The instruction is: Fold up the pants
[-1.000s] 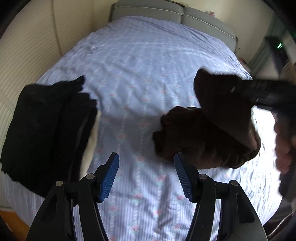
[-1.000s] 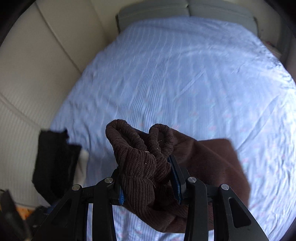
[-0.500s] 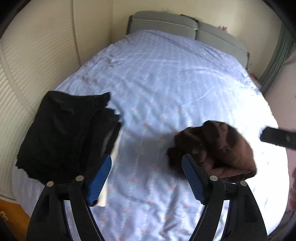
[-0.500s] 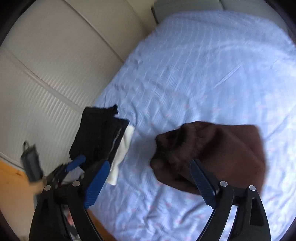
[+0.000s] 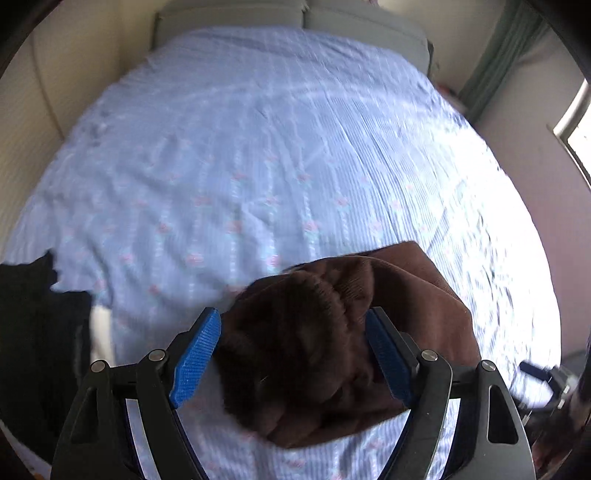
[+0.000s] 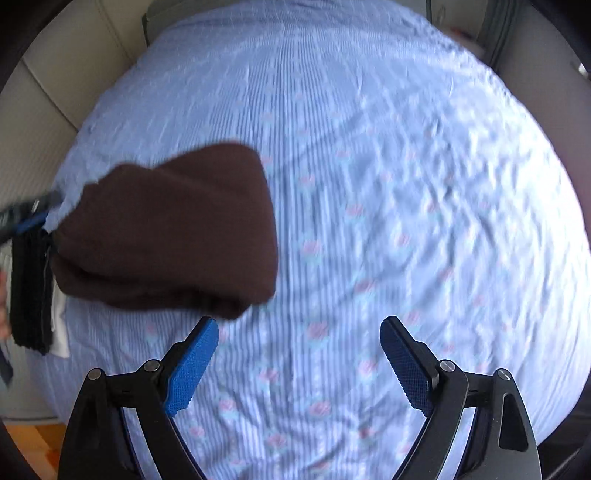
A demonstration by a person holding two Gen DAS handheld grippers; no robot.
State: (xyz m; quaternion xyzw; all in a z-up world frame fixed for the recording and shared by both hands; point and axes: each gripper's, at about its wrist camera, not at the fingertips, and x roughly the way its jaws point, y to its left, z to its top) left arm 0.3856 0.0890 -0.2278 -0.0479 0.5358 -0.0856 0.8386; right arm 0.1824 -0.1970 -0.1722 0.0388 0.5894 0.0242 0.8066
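Observation:
Brown corduroy pants (image 5: 332, 354) lie crumpled in a heap on the blue flowered bedsheet (image 5: 258, 155). My left gripper (image 5: 291, 354) is open, and its blue pads straddle the near end of the heap. In the right wrist view the same pants (image 6: 173, 229) lie at the left, and part of the left gripper (image 6: 26, 218) shows at their far left edge. My right gripper (image 6: 299, 365) is open and empty over bare sheet, to the right of the pants.
A folded pile of black clothes with a white item under it lies at the bed's left edge (image 5: 33, 332), also seen in the right wrist view (image 6: 29, 295). Grey headboard (image 5: 295, 18) at the far end. A cream wall (image 6: 33, 122) runs along the left.
My right gripper let go of the brown pants and moved away to the right. My left gripper moved right and down onto the heap, so its pads now straddle it.

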